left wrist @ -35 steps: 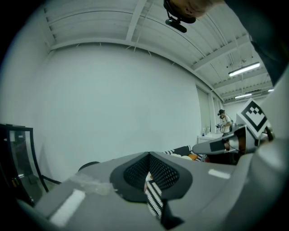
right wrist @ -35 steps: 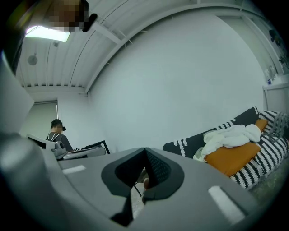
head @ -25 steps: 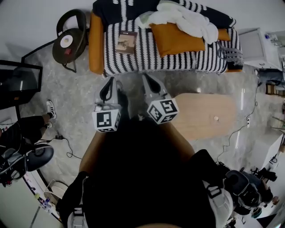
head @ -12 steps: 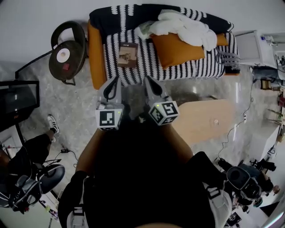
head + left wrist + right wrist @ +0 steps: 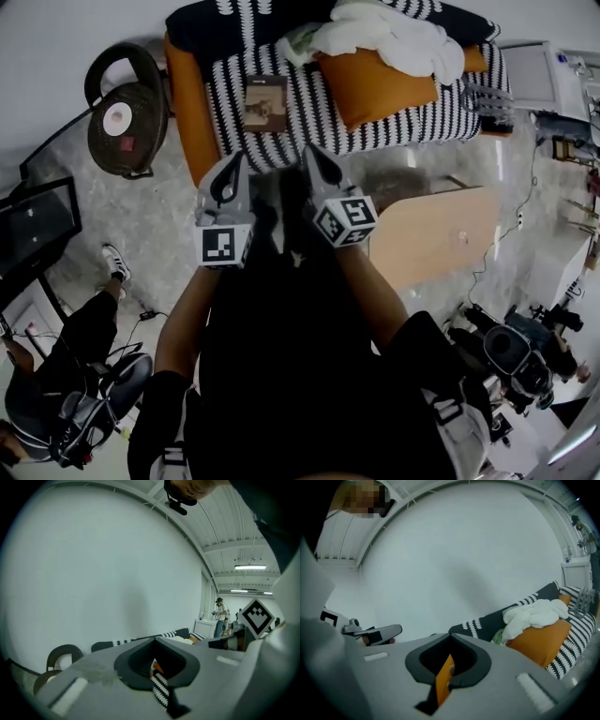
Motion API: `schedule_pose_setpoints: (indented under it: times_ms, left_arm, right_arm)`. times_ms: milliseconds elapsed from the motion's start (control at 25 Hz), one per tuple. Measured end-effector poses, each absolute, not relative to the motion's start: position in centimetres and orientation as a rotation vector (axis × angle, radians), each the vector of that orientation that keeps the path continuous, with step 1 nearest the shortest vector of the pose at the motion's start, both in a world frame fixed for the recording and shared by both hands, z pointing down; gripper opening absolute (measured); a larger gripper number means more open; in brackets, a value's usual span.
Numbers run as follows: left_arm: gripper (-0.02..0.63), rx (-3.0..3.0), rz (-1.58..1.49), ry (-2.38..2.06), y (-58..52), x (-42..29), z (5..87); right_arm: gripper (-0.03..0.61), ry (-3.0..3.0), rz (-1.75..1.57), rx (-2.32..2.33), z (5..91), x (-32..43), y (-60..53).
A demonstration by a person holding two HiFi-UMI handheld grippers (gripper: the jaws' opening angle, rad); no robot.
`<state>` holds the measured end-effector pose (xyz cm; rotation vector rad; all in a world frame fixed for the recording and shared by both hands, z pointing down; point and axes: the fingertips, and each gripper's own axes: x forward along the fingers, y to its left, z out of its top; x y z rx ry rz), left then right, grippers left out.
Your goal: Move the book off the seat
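Note:
A small brown book [image 5: 265, 101] lies flat on the left part of the black-and-white striped sofa seat [image 5: 309, 122]. Both grippers hover over the floor just in front of the seat's front edge, pointing at the sofa and apart from the book. My left gripper [image 5: 240, 161] is below the book and shut with nothing in it. Right of it, my right gripper [image 5: 307, 154] is also shut and empty. In the left gripper view the jaws [image 5: 154, 641] meet, with only a strip of striped fabric showing through the gap. The right gripper view shows the closed jaws [image 5: 450, 637] too.
An orange cushion [image 5: 375, 82] and a white cloth [image 5: 394, 39] lie on the sofa's right half. An orange armrest [image 5: 184, 103] bounds the left end. A round dark chair [image 5: 120, 131] stands to the left, a wooden table [image 5: 433, 234] to the right. A person's leg [image 5: 89, 328] is at the lower left.
The sofa and book have come closer in the head view, and both grippers now reach up to the seat's front edge. Both stayed shut.

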<state>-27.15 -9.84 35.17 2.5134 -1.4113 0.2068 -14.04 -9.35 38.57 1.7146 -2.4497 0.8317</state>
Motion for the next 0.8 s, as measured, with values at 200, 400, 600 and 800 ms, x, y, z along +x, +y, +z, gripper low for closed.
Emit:
schedule_pose_setpoints:
  times_ms: [200,400,600,800]
  left_arm:
    - [0.006,2.445,0.238,-1.442,-12.2,-26.3,38.8]
    - [0.006,2.405,0.225,-1.425,-14.9,-24.6,43.0]
    - [0.006,2.38,0.263,-1.418,-17.1,-23.1,47.4]
    - [0.006,2.336,0.335,-1.454,-18.7,-22.8,52.5]
  right_arm:
    - [0.008,-2.4,0.917,1.691,43.4,-13.1,-10.9]
    - [0.008,-2.369,1.005,1.664,48.0,-12.2,-13.1]
    - [0.009,-2.344,1.092,1.621,53.1,-11.2,-15.3]
    - [0.009,-2.311,1.161,1.554,58.8,-10.5,-17.2]
